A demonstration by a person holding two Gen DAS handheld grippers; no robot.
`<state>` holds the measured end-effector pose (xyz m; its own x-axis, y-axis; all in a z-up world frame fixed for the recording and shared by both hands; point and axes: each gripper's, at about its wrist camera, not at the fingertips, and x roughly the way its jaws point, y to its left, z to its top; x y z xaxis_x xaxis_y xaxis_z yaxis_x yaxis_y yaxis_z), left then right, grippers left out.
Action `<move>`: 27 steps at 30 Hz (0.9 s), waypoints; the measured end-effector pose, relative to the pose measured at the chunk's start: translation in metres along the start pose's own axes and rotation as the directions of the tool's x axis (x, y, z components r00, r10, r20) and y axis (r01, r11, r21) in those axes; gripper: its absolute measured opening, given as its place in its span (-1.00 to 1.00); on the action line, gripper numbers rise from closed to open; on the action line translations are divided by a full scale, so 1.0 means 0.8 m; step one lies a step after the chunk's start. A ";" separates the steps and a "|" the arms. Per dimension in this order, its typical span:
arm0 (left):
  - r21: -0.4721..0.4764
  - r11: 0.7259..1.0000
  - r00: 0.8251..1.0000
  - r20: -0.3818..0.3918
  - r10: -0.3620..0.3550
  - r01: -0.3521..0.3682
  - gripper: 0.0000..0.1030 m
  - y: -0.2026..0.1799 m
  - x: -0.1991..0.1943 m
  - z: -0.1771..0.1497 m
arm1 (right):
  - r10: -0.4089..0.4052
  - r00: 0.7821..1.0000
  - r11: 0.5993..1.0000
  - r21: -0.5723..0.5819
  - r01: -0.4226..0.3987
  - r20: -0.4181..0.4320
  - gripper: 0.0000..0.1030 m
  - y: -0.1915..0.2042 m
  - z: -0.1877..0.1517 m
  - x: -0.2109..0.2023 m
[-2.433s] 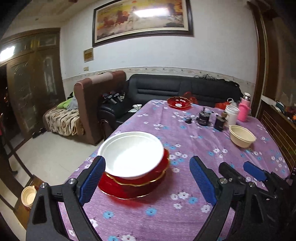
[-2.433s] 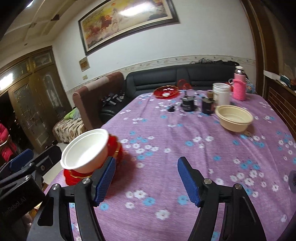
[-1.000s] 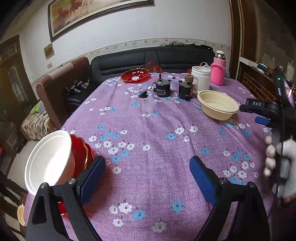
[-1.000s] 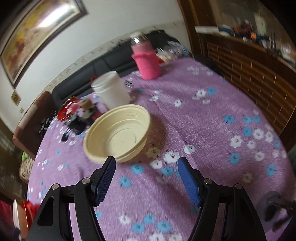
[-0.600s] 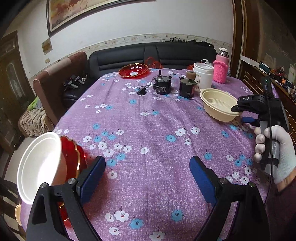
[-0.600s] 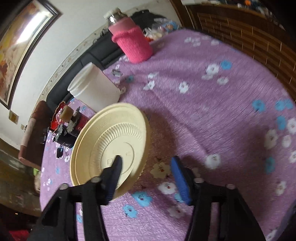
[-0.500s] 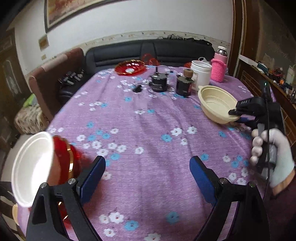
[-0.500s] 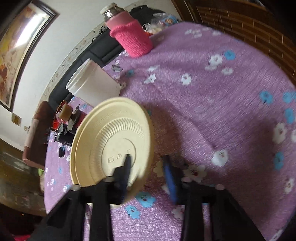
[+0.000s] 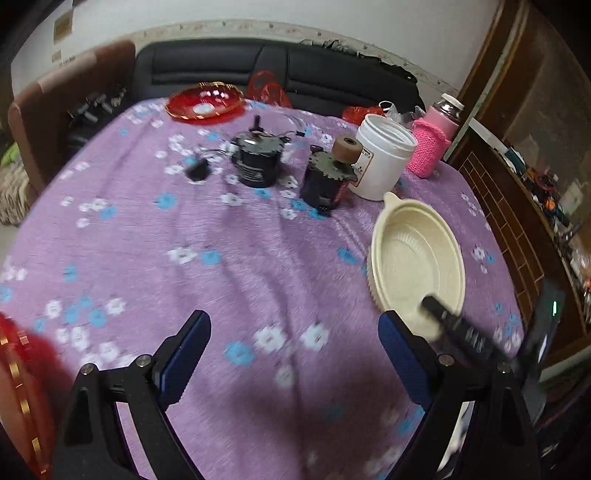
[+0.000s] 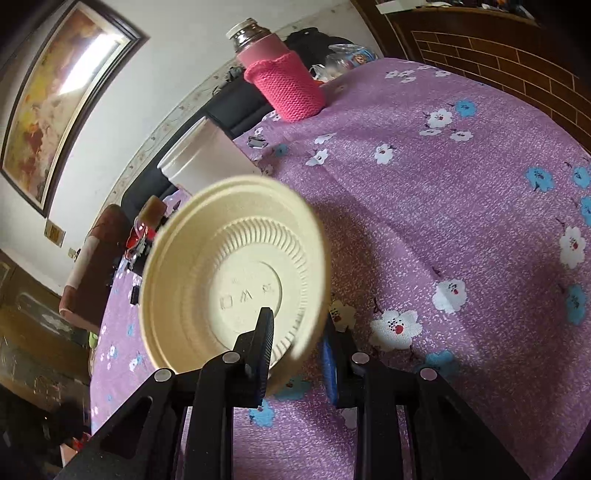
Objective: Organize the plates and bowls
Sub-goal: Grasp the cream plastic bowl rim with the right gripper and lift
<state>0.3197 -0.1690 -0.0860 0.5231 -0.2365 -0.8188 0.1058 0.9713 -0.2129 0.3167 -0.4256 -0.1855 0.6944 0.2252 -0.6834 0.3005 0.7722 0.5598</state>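
Right gripper (image 10: 295,347) fingers have just closed, pinching the bowl (image 10: 236,273) rim between them; left gripper (image 9: 291,354) open, empty. Lift gently, keeping the tilted bowl clamped.

A white wall (image 9: 332,22) with a patterned border strip runs behind a black leather sofa (image 9: 295,74), and a brown armchair (image 9: 70,96) stands at its left end. A large framed painting (image 10: 55,107) hangs high on that wall, catching a bright glare of lamp light. To the right, dark wooden panelling (image 10: 498,48) with a brick-like pattern edges the desk (image 10: 480,221) under its purple flowered cloth.
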 end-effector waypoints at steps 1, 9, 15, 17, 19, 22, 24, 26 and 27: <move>-0.002 1.000 1.000 -0.007 0.002 -0.002 0.78 -0.005 0.010 0.006 | 0.003 1.000 1.000 -0.010 -0.003 -0.006 -0.51 0.000 0.000 0.003; 0.038 0.999 0.998 -0.047 0.029 -0.028 0.77 -0.055 0.083 0.049 | 0.046 0.999 0.999 -0.009 -0.046 -0.012 -0.51 -0.006 0.004 0.003; 0.077 0.996 0.995 -0.077 0.057 -0.051 0.40 -0.081 0.118 0.061 | 0.056 0.998 0.998 -0.011 -0.057 -0.008 -0.50 -0.007 0.004 0.004; 0.076 0.997 0.992 -0.119 0.043 -0.034 -0.08 -0.083 0.133 0.062 | 0.062 0.998 0.998 -0.006 -0.062 -0.009 -0.50 -0.009 0.004 0.004; 0.064 0.998 0.988 -0.156 0.012 -0.002 -0.52 -0.082 0.143 0.060 | 0.066 0.998 0.998 -0.004 -0.066 -0.008 -0.50 -0.009 0.004 0.004; 0.079 0.997 0.989 -0.150 0.014 -0.002 -0.54 -0.085 0.140 0.055 | 0.066 0.998 0.998 -0.017 -0.066 0.002 -0.49 -0.005 0.005 0.000; 0.085 0.996 0.990 -0.139 0.024 -0.012 -0.55 -0.083 0.132 0.052 | 0.065 0.998 0.998 -0.025 -0.064 0.004 -0.52 -0.002 0.004 -0.003; 0.094 0.995 0.991 -0.127 0.035 -0.023 -0.55 -0.079 0.122 0.048 | 0.070 0.998 0.997 -0.030 -0.070 -0.001 -0.56 0.001 0.002 -0.002; 0.100 0.995 0.992 -0.122 0.042 -0.030 -0.55 -0.078 0.118 0.046 | 0.071 0.998 0.997 -0.039 -0.071 -0.001 -0.58 0.004 0.001 -0.003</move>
<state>0.3935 -0.2505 -0.1303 0.4203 -0.1968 -0.8858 0.1739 0.9756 -0.1343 0.3163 -0.4237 -0.1815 0.7135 0.2796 -0.6425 0.2250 0.7770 0.5879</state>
